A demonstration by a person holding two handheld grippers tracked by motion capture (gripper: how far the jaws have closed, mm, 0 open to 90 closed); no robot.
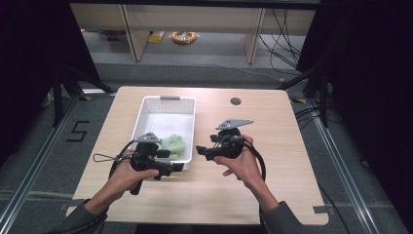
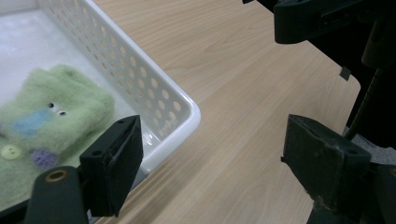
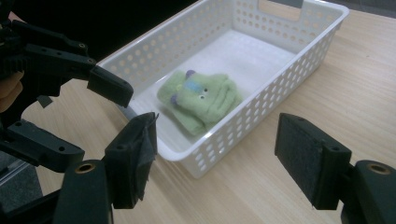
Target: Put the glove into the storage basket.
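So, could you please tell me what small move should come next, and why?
Probably draw both hands back from the basket: the green sock lies folded inside it, and the left claw and right claw stand open, holding nothing.

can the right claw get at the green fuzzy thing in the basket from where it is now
Probably yes. The right claw stands open with nothing between its jaws, the green fuzzy thing lies uncovered in the open-topped basket, though the near wall means coming over the rim.

The sock (image 3: 201, 98) lies in the basket's (image 3: 261, 116) near end, on the table (image 3: 359, 93), between both grippers.
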